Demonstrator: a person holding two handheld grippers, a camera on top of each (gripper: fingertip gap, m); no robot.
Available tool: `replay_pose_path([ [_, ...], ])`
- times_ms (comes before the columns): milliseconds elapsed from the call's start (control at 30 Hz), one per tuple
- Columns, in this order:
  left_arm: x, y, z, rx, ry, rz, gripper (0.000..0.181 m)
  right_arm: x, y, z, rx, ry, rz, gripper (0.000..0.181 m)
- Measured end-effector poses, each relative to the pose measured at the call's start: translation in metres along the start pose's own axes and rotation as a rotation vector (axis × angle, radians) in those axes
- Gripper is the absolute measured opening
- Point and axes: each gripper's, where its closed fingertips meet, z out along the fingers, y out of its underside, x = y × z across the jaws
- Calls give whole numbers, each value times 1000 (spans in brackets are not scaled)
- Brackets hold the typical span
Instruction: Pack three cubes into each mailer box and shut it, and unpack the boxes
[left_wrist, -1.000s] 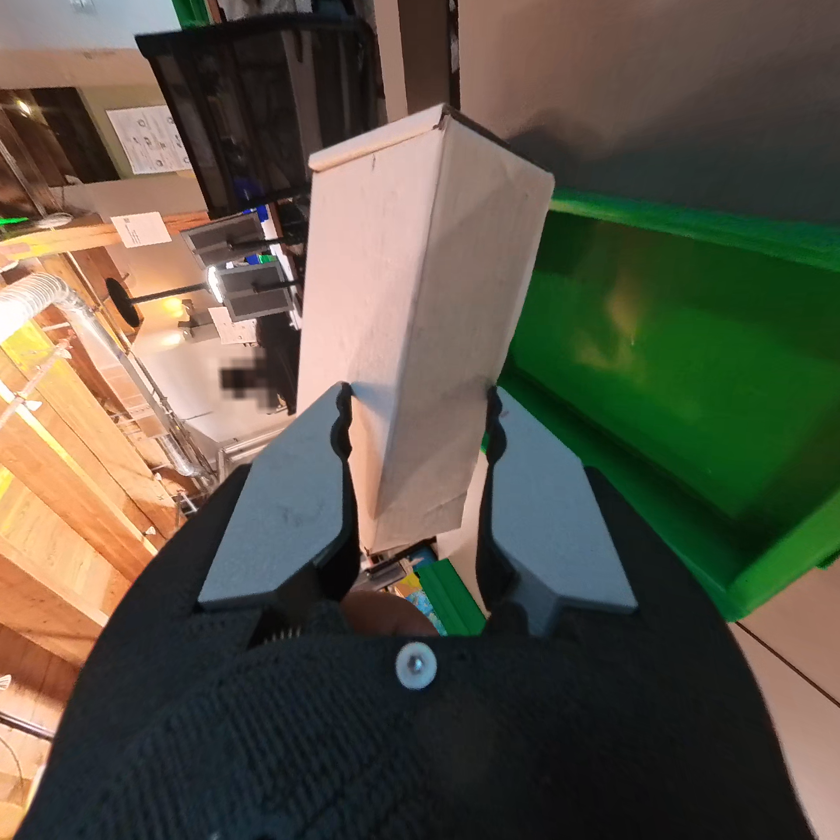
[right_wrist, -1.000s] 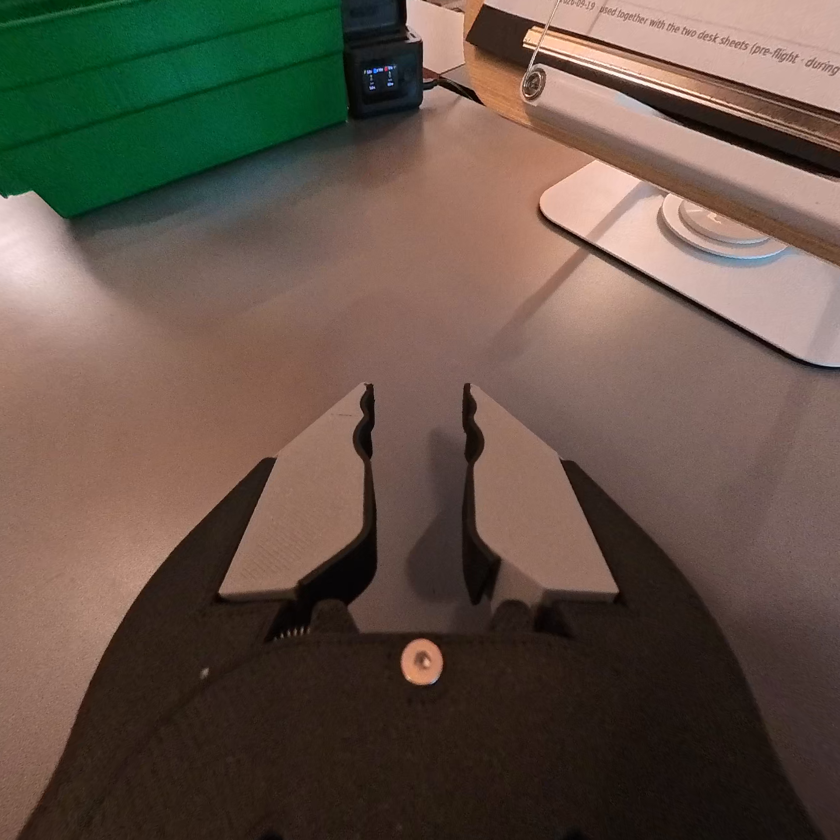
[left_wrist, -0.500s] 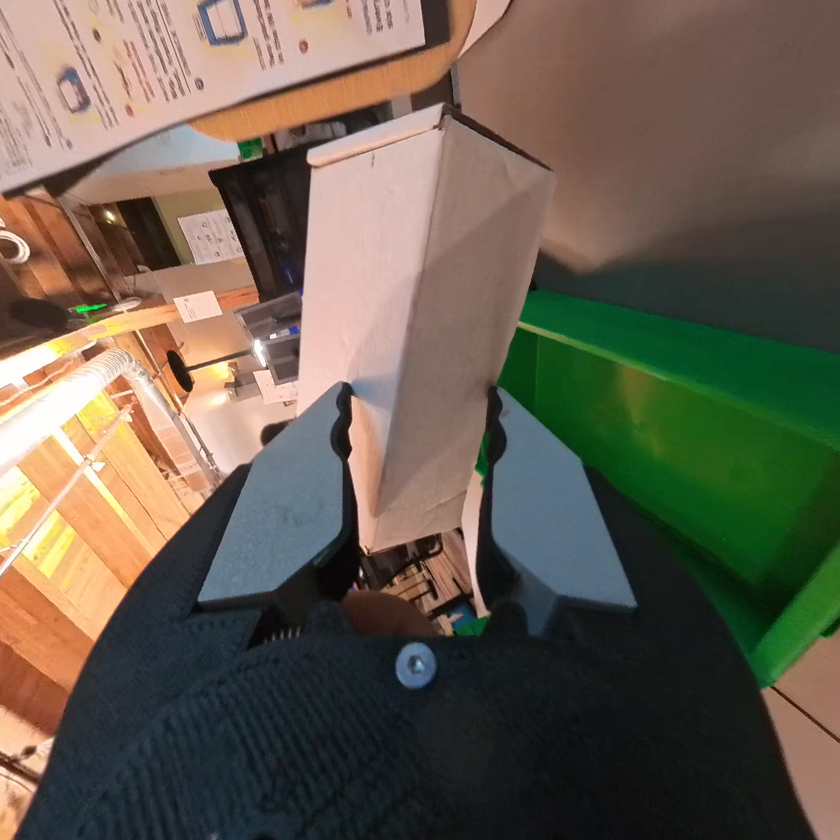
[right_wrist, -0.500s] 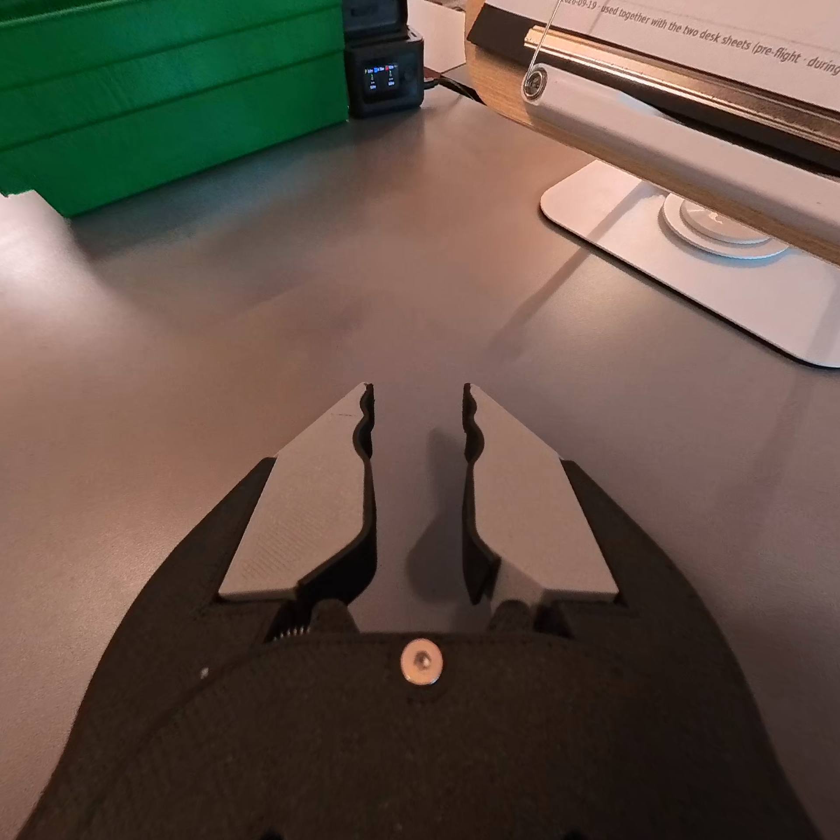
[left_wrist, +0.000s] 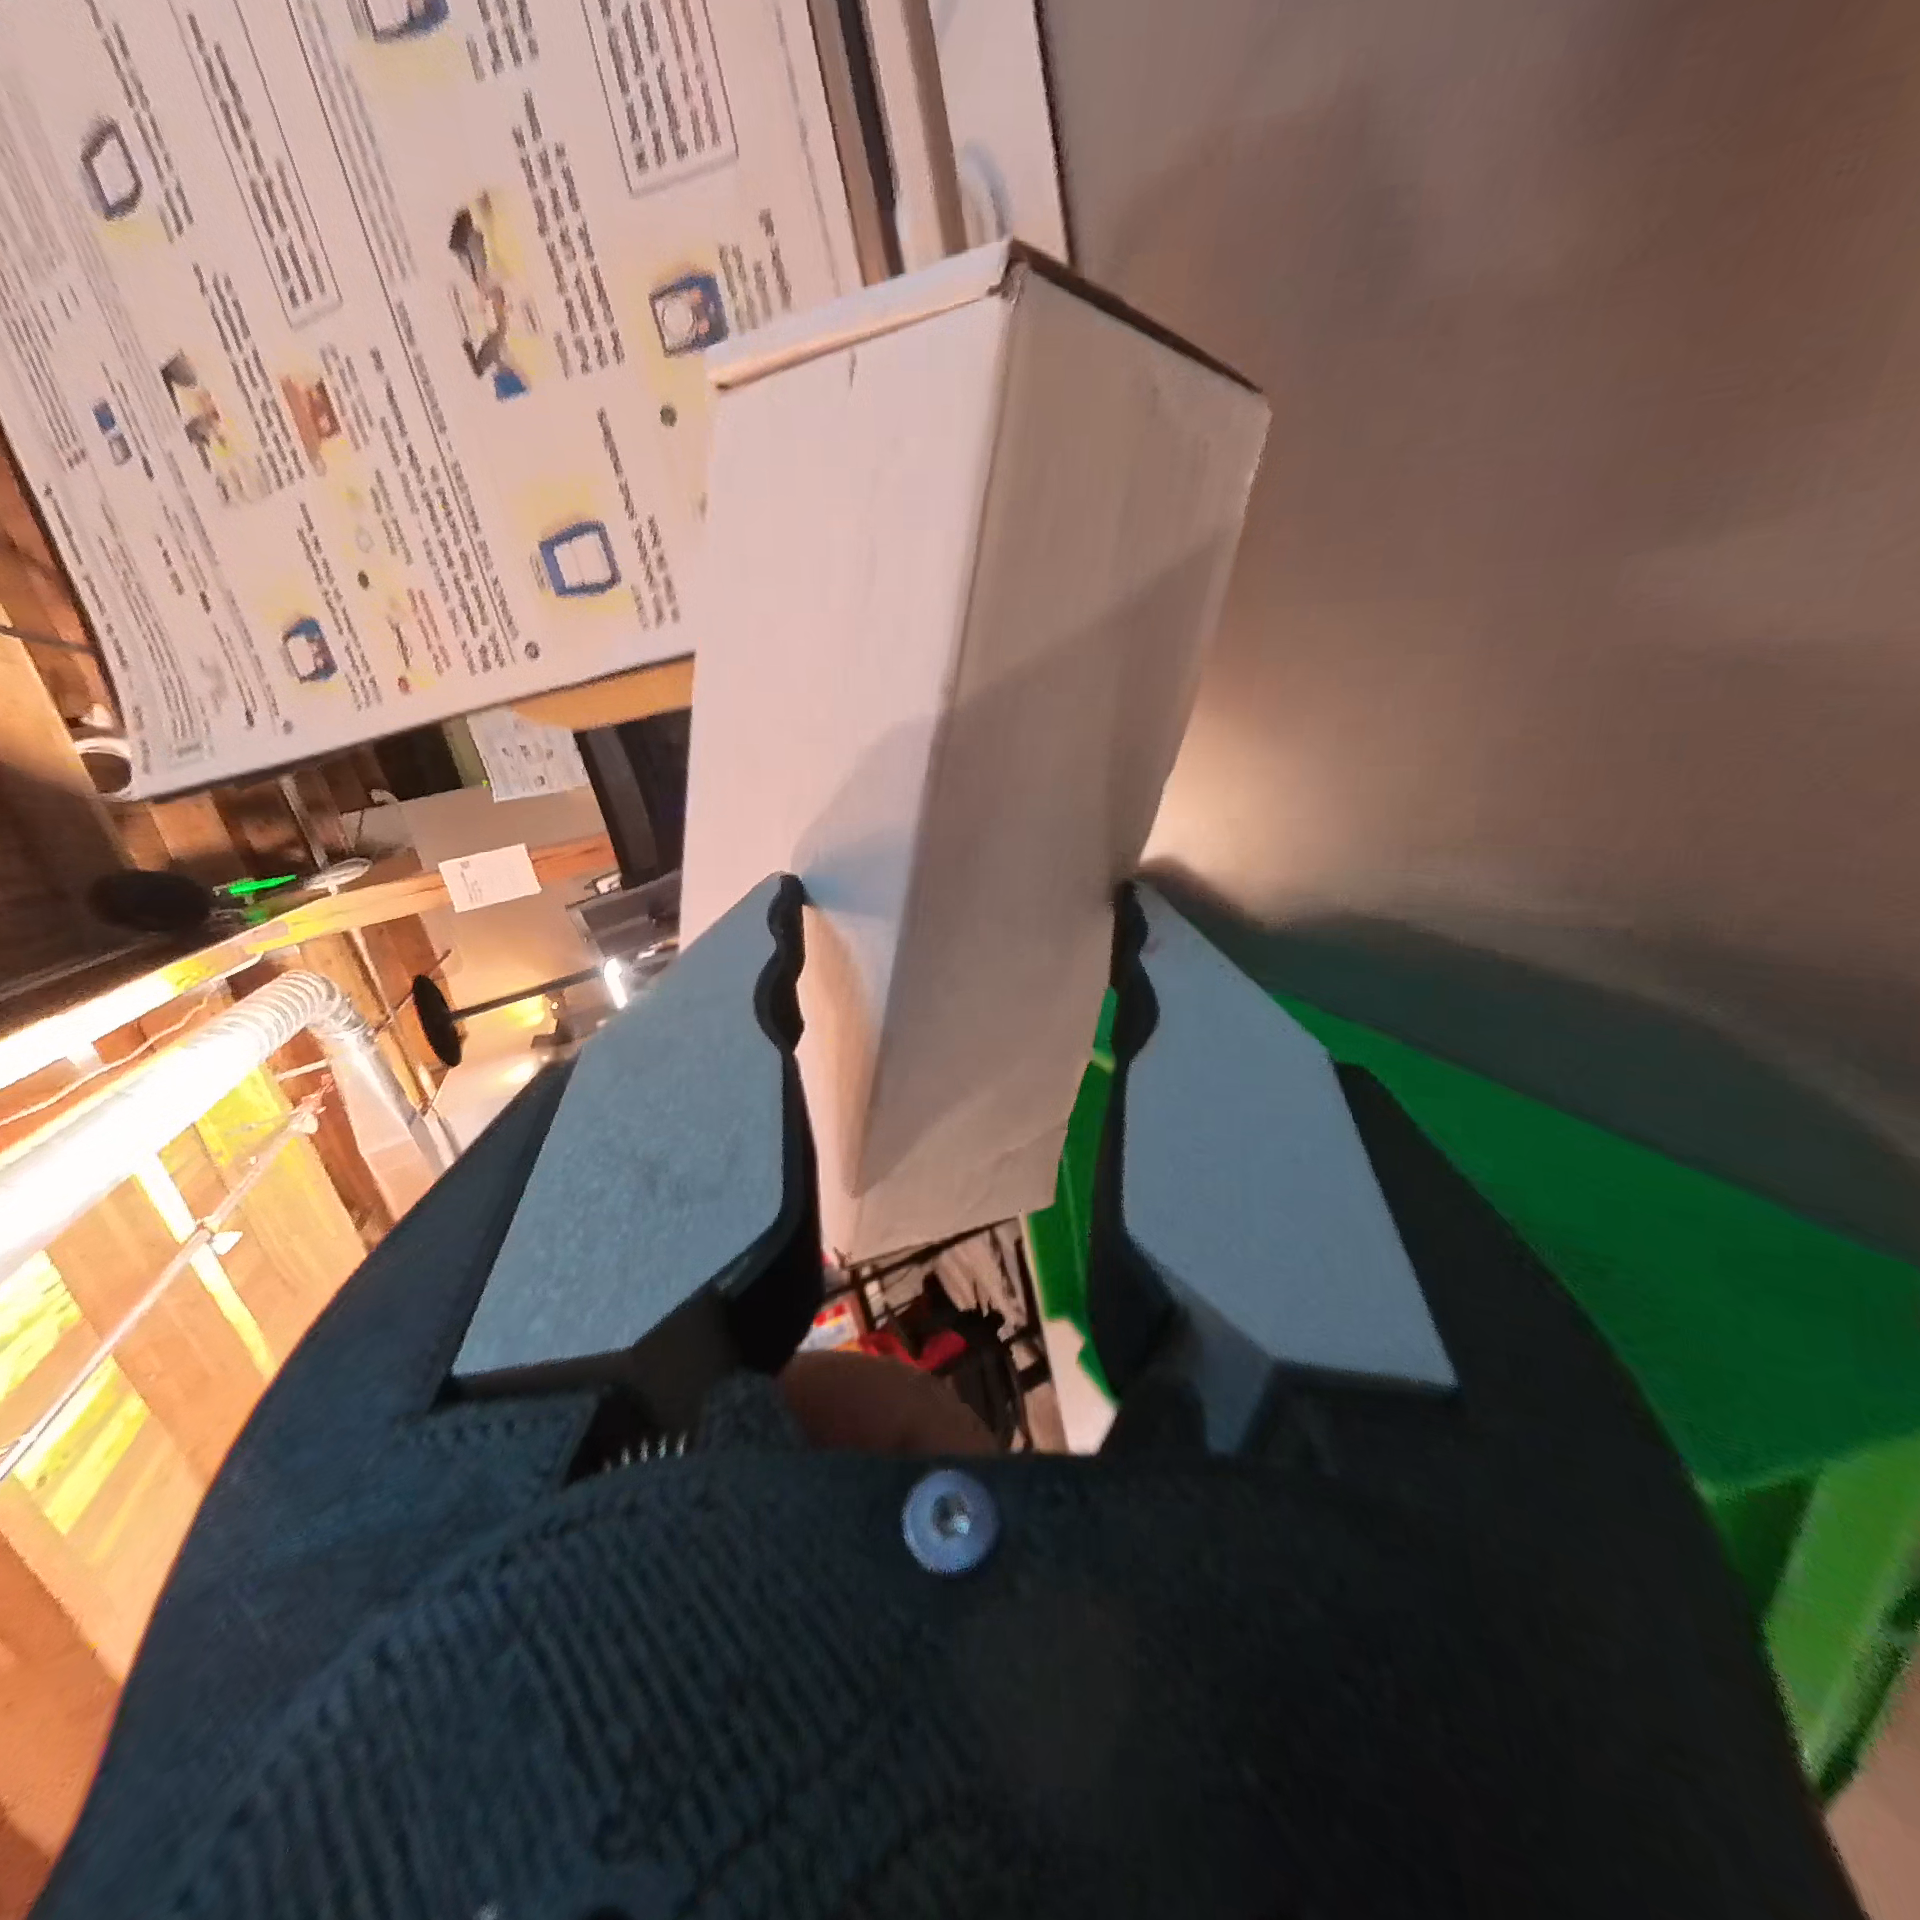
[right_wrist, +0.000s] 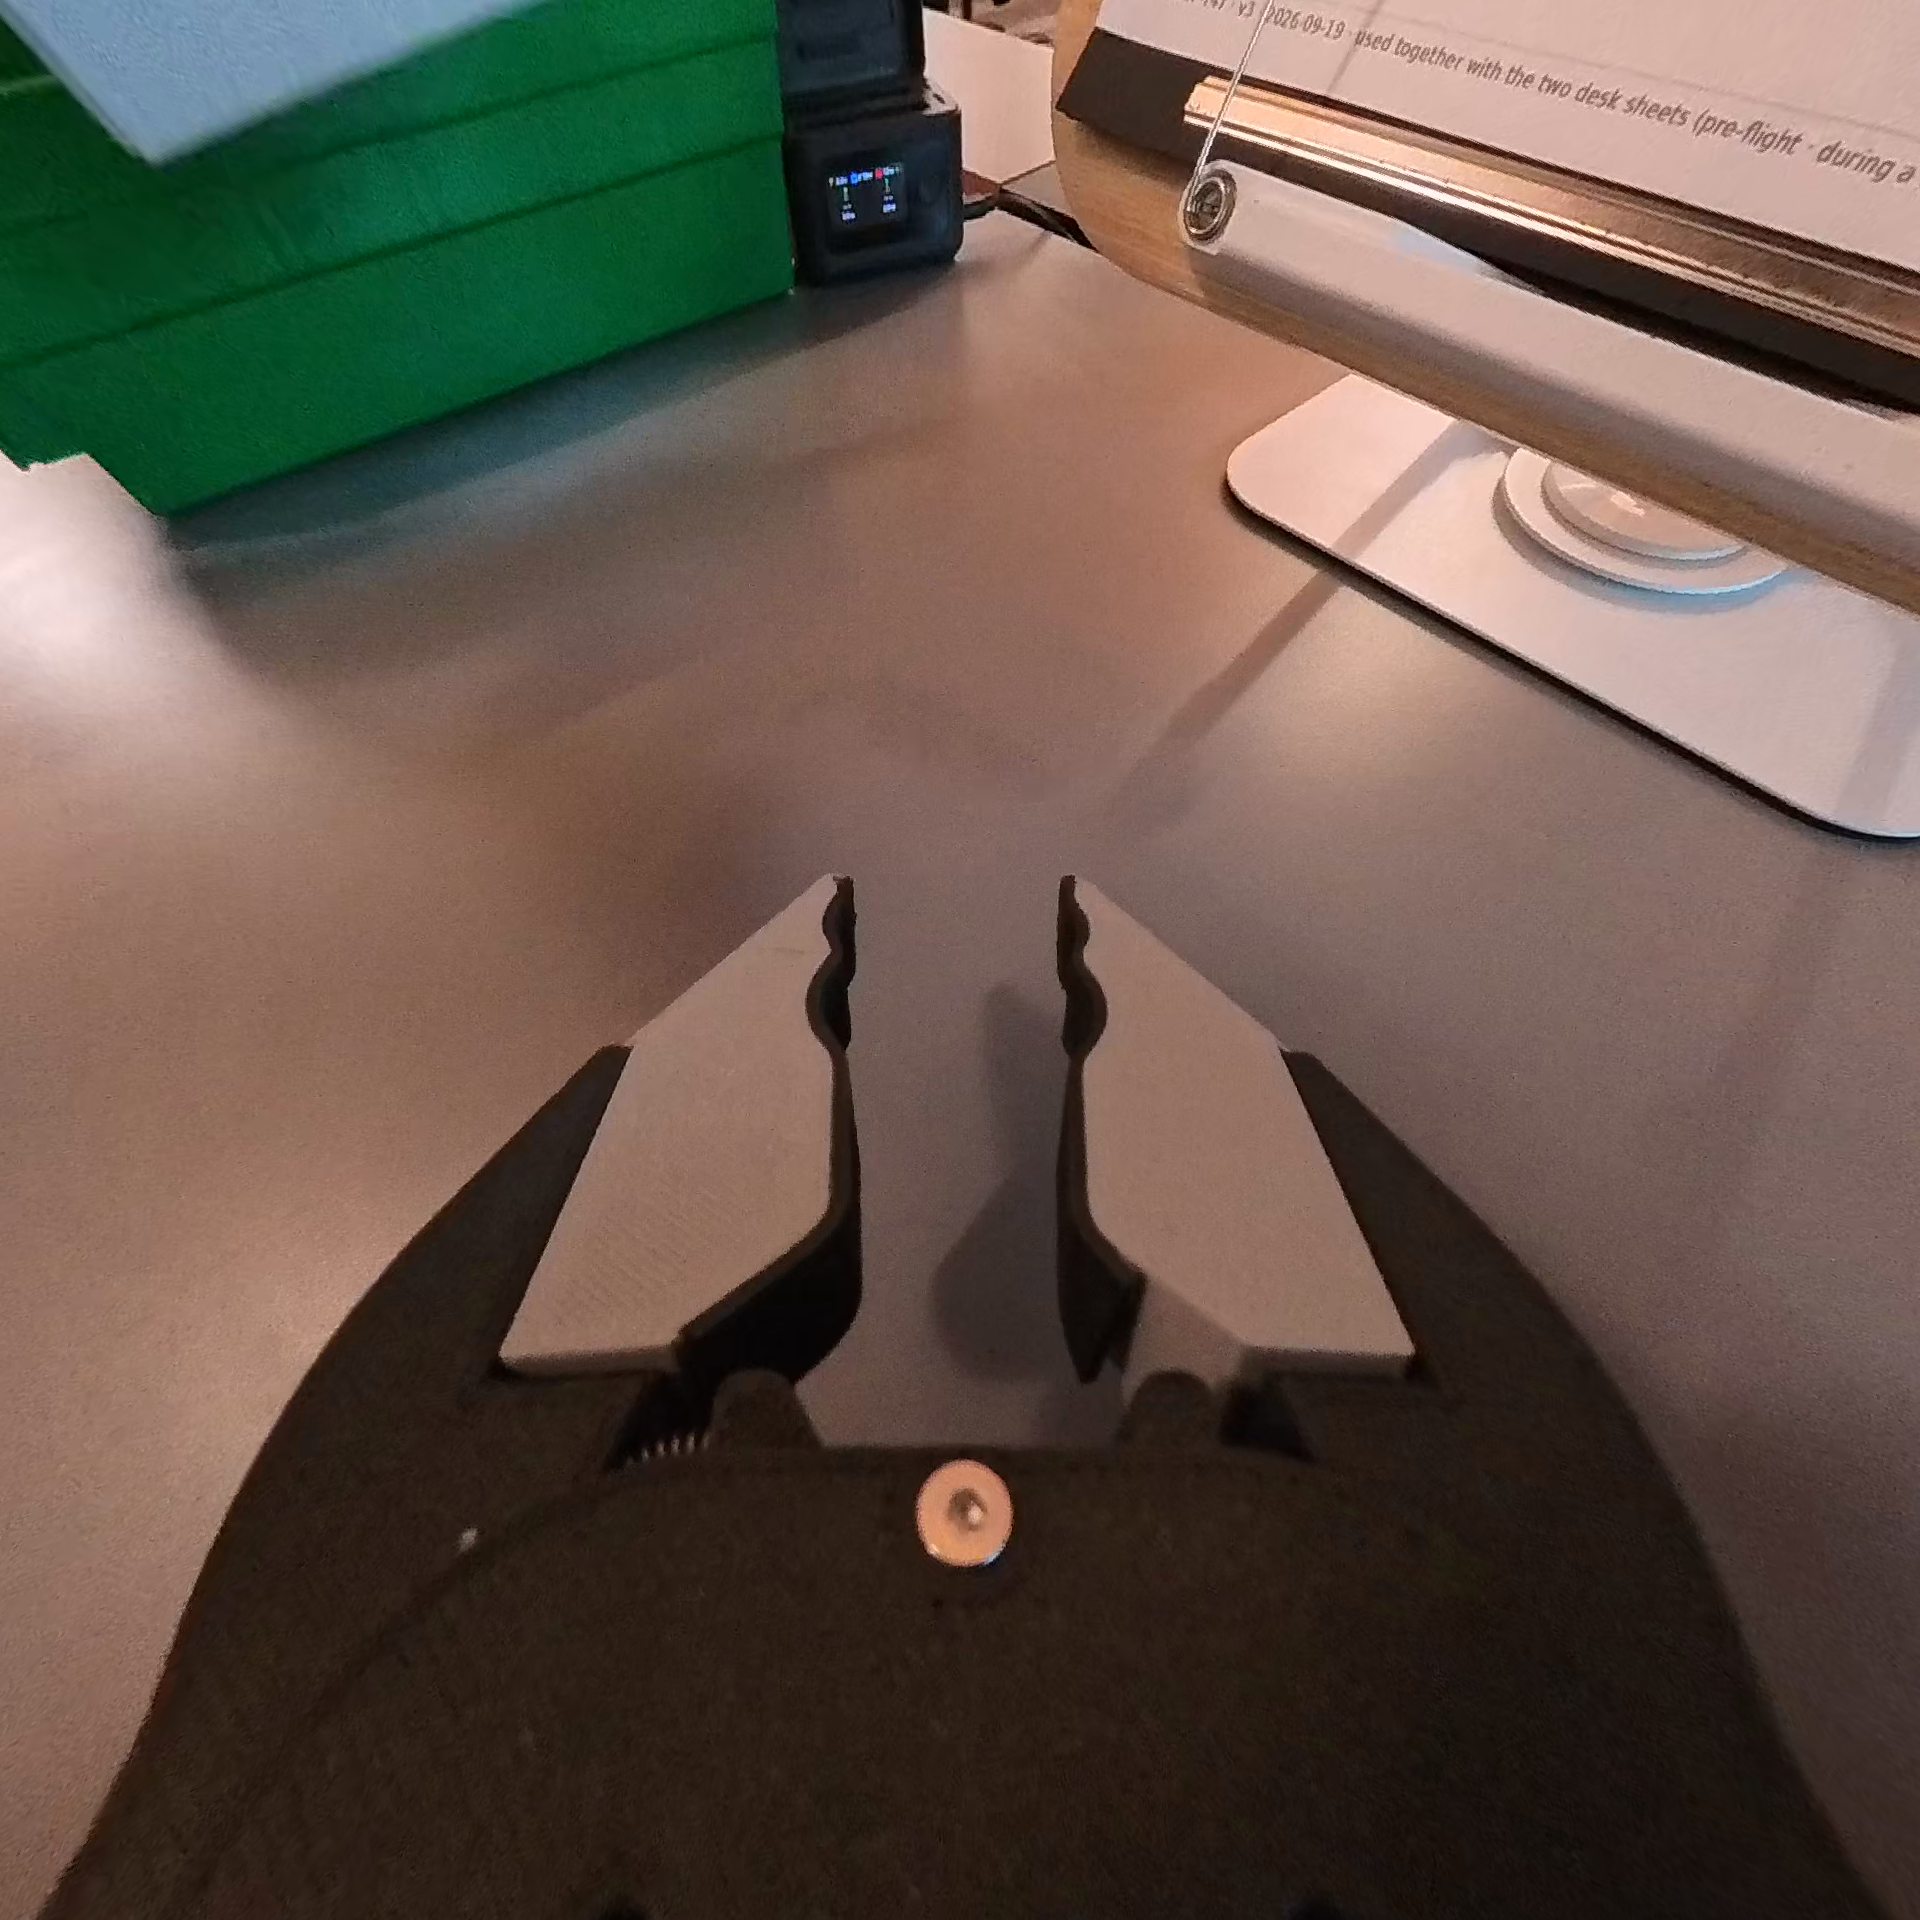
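Grey tabletop (right_wrist: 623, 727) spreads ahead of the right gripper (right_wrist: 956, 899), jaws partly apart and holding nothing. Green bin (right_wrist: 416, 260) sits far ahead-left of those jaws. White mailer box (left_wrist: 966, 727) (flaps closed, view rolled sideways) is clamped between the left gripper (left_wrist: 956, 904) jaws, projecting beyond the tips. Small black camera (right_wrist: 873, 197) stands just beside the bin.

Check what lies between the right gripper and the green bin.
Right wrist view: only bare grey tabletop lies between the open right gripper and the green bin.

Grey tabletop (right_wrist: 727, 675), timber-framed wall (left_wrist: 156, 1299), warm lamplight on both.
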Motion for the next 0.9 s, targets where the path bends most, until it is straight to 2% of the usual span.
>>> replay_pose_path([
  [200,36,-43,21,71,63,-78,59,7,-5,-5,22,18,11,37],
  [333,76,-79,32,112,129,-137,59,16,-9,-11,44,37,24,36],
  [467,117,-119,44,162,190,-272,57,29,-12,-18,52,82,21,36],
  [533,126,-136,49,183,190,-369,41,34,-14,-22,61,96,21,36],
  [600,123,-147,51,182,171,-441,42,38,-16,-25,67,106,22,37],
  [667,117,-160,43,215,160,-503,52,41,-16,-27,68,119,18,37],
  [767,104,-156,25,221,166,-629,54,43,-18,-33,69,128,-5,38],
  [900,96,-100,4,138,168,-924,58,39,-15,-37,18,89,-43,39],
])
